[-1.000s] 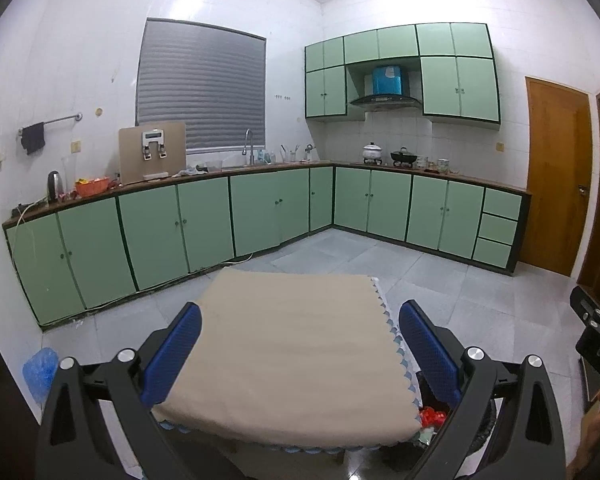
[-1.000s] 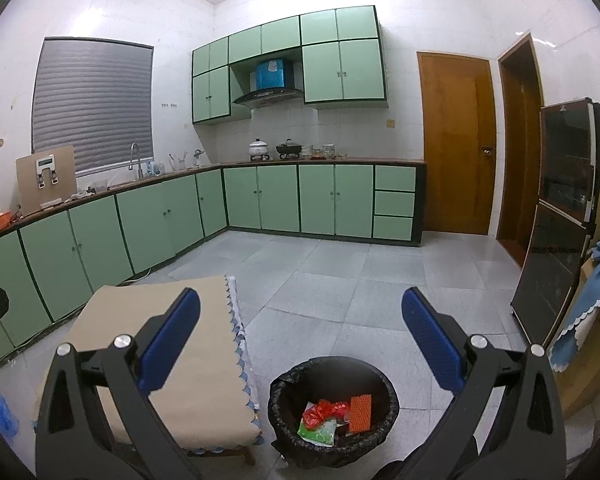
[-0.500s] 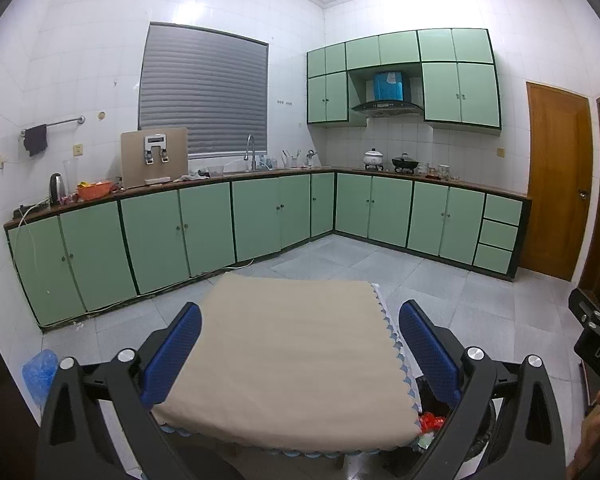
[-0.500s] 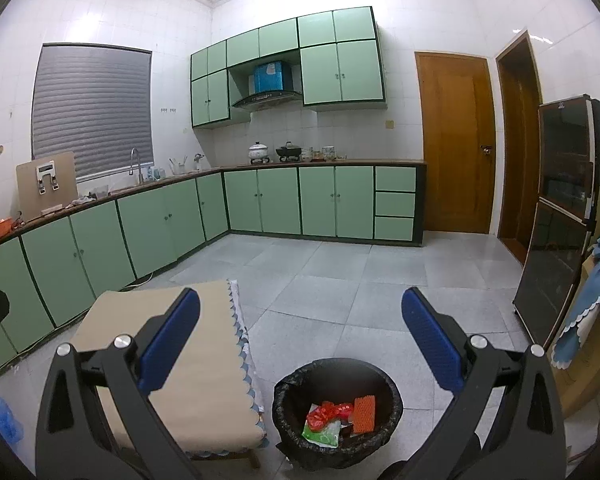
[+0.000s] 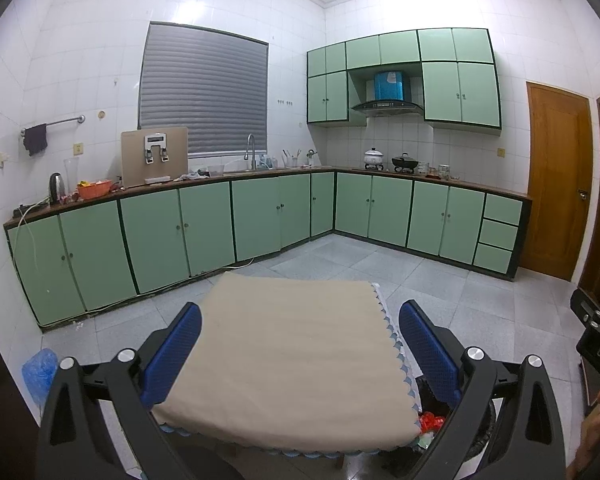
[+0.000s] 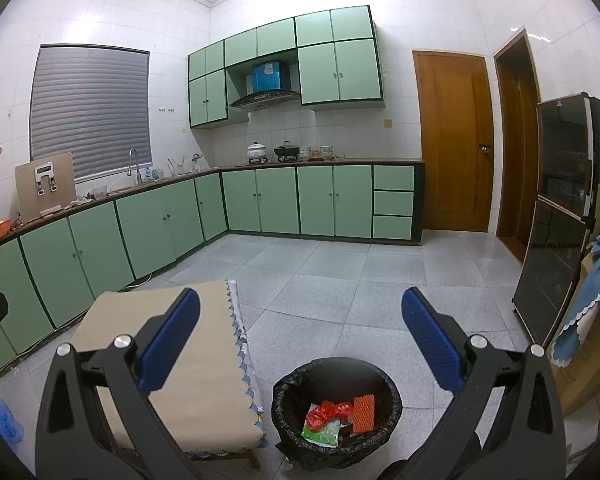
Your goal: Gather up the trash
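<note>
Lower centre, right wrist view: round bin lined with a black plastic bag (image 6: 336,412), holding red crumpled wrapper (image 6: 328,411), orange ridged packet (image 6: 364,414), green-and-white packet (image 6: 320,432). Beside it, left: low table under beige cloth (image 6: 172,364). My right gripper (image 6: 300,344) and left gripper (image 5: 300,354): jaws wide apart, holding nothing.

The left gripper (image 5: 300,354) is showing a black angular frame with two fingers (image 5: 172,354) faced in blue, finely dimpled pads. Round silver screw heads are sitting on the black arms behind each pad, two on either side. The right gripper (image 6: 300,342) is looking the same: black frame, blue textured fingers (image 6: 430,344), paired silver screws. At the right edge of the left wrist view, a black block is carrying white letters "DAS", and a patch of bare skin of the hand (image 5: 592,436) is peeking in just below it.
</note>
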The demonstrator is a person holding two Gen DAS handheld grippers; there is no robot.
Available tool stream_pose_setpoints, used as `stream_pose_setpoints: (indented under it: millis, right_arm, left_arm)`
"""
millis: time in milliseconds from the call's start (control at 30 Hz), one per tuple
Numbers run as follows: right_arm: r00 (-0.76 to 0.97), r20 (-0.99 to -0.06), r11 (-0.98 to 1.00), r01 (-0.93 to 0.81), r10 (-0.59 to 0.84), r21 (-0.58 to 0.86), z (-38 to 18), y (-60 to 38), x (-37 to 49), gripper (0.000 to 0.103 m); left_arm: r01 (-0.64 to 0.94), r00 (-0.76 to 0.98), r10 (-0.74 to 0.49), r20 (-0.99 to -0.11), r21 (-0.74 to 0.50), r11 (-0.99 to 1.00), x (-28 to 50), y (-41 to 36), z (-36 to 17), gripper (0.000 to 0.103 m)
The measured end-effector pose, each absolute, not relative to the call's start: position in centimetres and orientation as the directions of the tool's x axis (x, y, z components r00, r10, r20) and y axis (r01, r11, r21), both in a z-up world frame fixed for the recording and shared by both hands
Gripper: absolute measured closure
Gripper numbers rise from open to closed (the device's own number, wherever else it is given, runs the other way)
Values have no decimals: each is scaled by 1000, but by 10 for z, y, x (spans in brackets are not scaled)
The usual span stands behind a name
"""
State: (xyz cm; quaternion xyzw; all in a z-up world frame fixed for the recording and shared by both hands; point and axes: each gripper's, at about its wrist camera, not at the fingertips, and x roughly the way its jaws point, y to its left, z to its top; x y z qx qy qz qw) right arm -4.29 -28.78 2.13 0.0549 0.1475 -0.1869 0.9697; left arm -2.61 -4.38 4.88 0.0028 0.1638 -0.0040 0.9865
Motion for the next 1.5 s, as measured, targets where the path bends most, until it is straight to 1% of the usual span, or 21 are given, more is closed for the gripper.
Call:
stream_pose_setpoints:
  millis: [1500]
  right_arm:
    - [885,-309,921,385,-348,63,14,-291,-45,5]
  left_arm:
    - [17,946,-14,-323,6,1000,-25,-42,48,6]
